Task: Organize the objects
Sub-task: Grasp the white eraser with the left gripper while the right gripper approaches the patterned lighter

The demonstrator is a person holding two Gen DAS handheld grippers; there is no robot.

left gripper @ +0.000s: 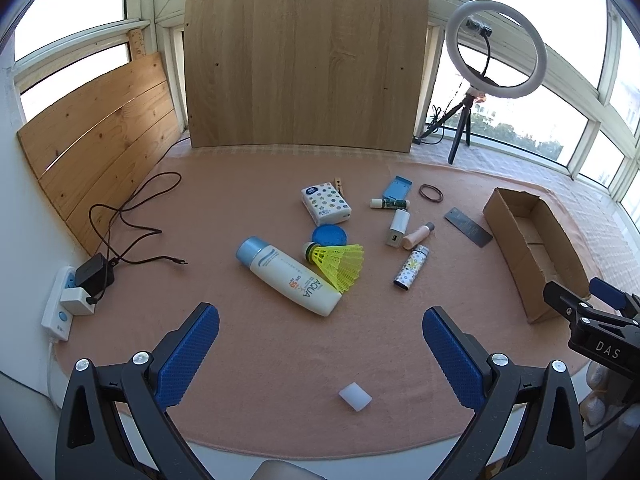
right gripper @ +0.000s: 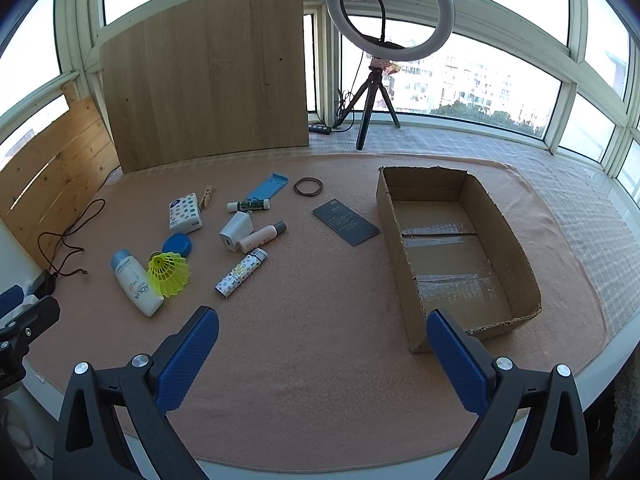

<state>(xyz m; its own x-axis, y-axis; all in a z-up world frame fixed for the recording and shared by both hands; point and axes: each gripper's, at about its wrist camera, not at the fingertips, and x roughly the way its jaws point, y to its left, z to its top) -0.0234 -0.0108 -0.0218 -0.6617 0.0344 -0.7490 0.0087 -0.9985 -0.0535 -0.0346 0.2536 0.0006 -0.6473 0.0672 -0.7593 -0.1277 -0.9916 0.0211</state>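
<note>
Fingers: both my pairs spread wide and hold nothing; left fingers point(left gripper: 320, 354) hover low over the near edge of the desk point(left gripper: 248, 344), right fingers point(right gripper: 322, 354) likewise, a little to the right.

Box: open cardboard box point(right gripper: 520, 280) lies just ahead and right of my right fingers, its near corner almost at my right pad. Nothing is in it, so I judge no sorting is done yet. It seems set to the side so that things can be carried across and dropped in.

Bottle: white sunscreen bottle point(left gripper: 290, 276) lies on its side straight ahead of my left fingers, the nearest big thing. It lies across my line of reach, which suits a pinch over its width.

Shuttlecock: yellow shuttlecock point(left gripper: 340, 262) touches the bottle on its right; light and springy, likely to roll if nudged.

Lighter: patterned lighter point(right gripper: 242, 272) lies ahead and left of my right fingers, near the shuttlecock.

Cluster: beyond these, close together, a blue lid point(left gripper: 330, 235), tissue pack point(left gripper: 326, 204), charger point(left gripper: 398, 227) and small pink tube point(left gripper: 418, 236).

Card: dark card point(right gripper: 346, 222) lies flat between the cluster and the box; thin, hard to pinch.

Eraser: small white block point(left gripper: 355, 396) sits between my left fingers, very near.

Next: I judge either pair could begin with its nearest thing.
</note>
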